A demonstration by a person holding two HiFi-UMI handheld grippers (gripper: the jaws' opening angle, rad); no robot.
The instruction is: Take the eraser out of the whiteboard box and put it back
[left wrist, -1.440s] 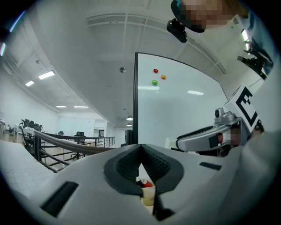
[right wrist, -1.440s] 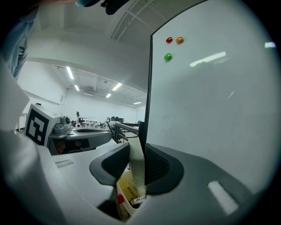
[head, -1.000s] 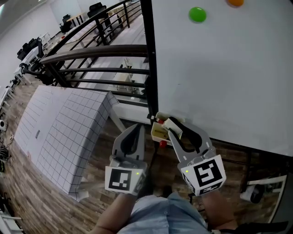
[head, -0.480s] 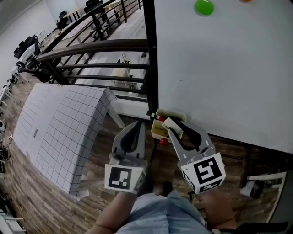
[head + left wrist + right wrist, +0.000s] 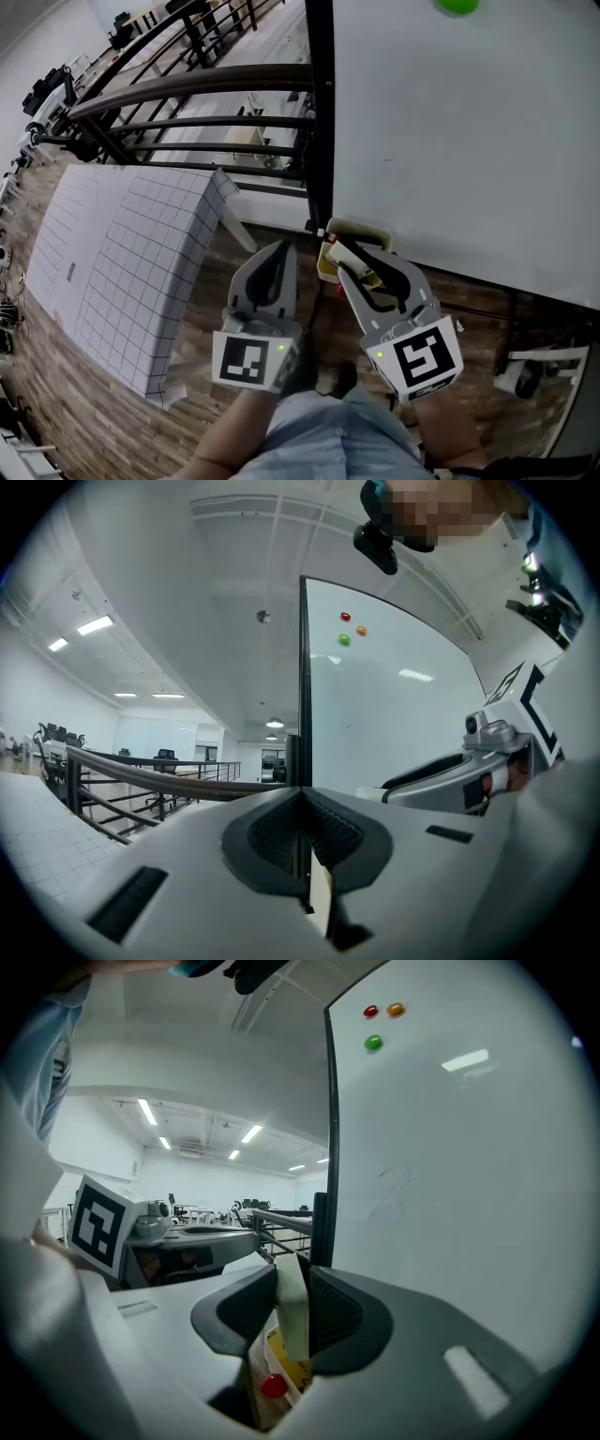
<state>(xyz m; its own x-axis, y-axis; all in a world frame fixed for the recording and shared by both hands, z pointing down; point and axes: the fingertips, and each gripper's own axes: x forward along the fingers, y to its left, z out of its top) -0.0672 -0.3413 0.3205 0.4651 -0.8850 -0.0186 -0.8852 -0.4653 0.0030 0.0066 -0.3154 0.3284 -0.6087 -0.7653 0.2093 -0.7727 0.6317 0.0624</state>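
My right gripper (image 5: 361, 261) is shut on the eraser (image 5: 347, 253), a pale cream slab standing on edge between the jaws (image 5: 292, 1321). It hangs right over the open yellowish box (image 5: 362, 229) fixed at the whiteboard's (image 5: 469, 141) lower left corner. Below the jaws in the right gripper view I see the box's yellow inside (image 5: 284, 1369) and a red cap (image 5: 273, 1387). My left gripper (image 5: 284, 249) is shut with nothing in it, level, just left of the box and beside the right one. Its jaws meet in the left gripper view (image 5: 302, 803).
The whiteboard's black frame post (image 5: 319, 112) rises by the box. A dark railing (image 5: 187, 89) runs behind at the left. A white gridded panel (image 5: 131, 272) leans over the wood floor at the left. Coloured magnets (image 5: 373, 1042) sit high on the board. A castor (image 5: 518, 377) stands at the lower right.
Both grippers have sunk a little together. The eraser has come down closer over the box, still gripped. The left gripper stays shut and empty.
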